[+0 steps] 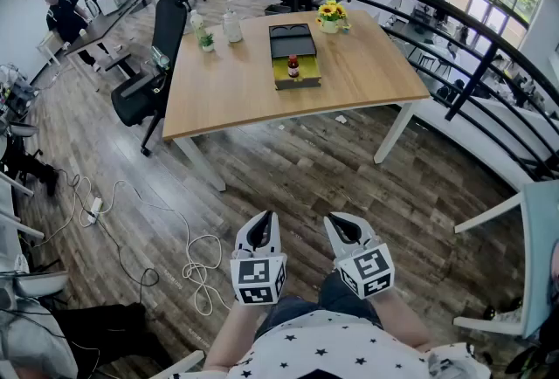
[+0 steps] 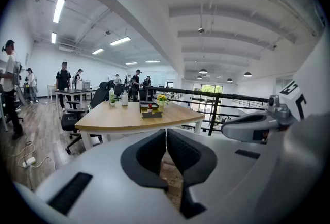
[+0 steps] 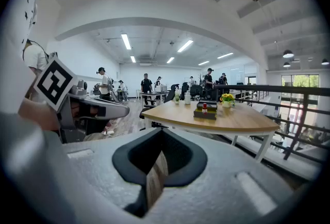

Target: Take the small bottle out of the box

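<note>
A small bottle point(image 1: 293, 67) with a red cap stands in the front half of an open dark box point(image 1: 294, 54) on the wooden table point(image 1: 236, 89), far ahead of me. Both grippers hang close to my body over the wood floor, well short of the table. My left gripper point(image 1: 264, 224) is shut with nothing in it, and so is my right gripper point(image 1: 339, 224). The left gripper view shows its shut tips point(image 2: 165, 132) with the box point(image 2: 151, 113) and bottle point(image 2: 150, 107) far off. From the right gripper point(image 3: 161, 132) the bottle point(image 3: 204, 107) and box point(image 3: 205, 113) are just as distant.
On the table also stand a pot of yellow flowers point(image 1: 330, 16), a clear jar point(image 1: 231, 25) and a small plant point(image 1: 204, 39). A black office chair point(image 1: 153, 63) sits at the table's left. A black railing point(image 1: 454, 37) runs along the right. Cables point(image 1: 196, 268) lie on the floor. People point(image 1: 65, 15) stand at far desks.
</note>
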The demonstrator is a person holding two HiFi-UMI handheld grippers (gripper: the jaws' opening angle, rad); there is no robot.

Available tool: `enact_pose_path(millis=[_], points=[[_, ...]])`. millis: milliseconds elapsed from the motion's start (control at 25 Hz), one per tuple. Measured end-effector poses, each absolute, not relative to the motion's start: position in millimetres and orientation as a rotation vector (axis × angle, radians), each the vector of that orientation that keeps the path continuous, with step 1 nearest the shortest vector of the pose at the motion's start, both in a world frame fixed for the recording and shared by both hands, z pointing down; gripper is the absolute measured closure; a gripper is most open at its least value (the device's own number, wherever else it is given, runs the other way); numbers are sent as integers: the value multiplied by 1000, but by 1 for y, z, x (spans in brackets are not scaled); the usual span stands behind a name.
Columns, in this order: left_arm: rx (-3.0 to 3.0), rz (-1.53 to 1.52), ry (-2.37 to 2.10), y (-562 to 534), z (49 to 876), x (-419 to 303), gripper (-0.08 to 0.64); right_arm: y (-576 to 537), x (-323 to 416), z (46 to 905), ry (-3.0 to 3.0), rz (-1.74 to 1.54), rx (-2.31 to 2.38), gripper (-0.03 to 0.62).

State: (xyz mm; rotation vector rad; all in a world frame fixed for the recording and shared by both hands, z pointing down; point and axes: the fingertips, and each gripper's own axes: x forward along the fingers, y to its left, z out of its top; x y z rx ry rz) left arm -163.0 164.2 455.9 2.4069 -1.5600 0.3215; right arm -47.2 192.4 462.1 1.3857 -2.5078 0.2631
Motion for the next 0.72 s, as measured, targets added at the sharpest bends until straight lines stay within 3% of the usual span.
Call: enact_pose_path(millis=[720], points=[[2435,237,-1580,233,425,-176,549,264,-62,425,-2584,169,1428,586]])
